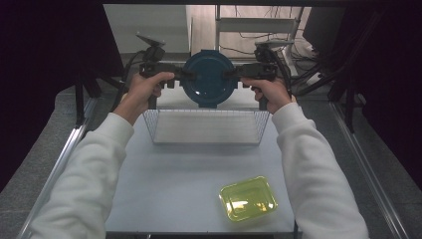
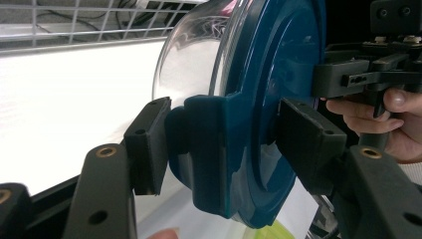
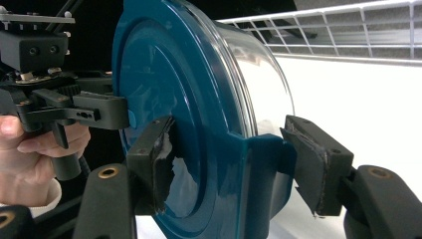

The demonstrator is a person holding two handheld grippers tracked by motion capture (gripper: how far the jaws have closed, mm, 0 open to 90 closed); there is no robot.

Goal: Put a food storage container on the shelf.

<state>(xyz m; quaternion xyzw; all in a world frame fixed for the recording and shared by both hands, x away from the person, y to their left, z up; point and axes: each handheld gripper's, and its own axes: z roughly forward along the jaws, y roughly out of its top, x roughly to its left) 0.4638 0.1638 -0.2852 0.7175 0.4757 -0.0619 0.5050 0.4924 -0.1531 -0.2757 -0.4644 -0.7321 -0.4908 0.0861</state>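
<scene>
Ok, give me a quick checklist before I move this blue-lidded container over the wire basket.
1. Left gripper clamped on the container's lid tab: ok.
2. Right gripper clamped on the opposite tab: ok.
3. Blue lid seated on the clear bowl: looks ok, full seal cannot tell.
4. Container level: not ok, tipped on its side, lid facing the person.
5. Wire basket holds nothing: ok.
6. Yellow tray out of the path: ok.

lidded container (image 1: 208,78) held above far edge of wire basket (image 1: 206,126), between left gripper (image 1: 175,76) and right gripper (image 1: 240,74), tray (image 1: 248,197) near front right of table (image 1: 169,189)
</scene>
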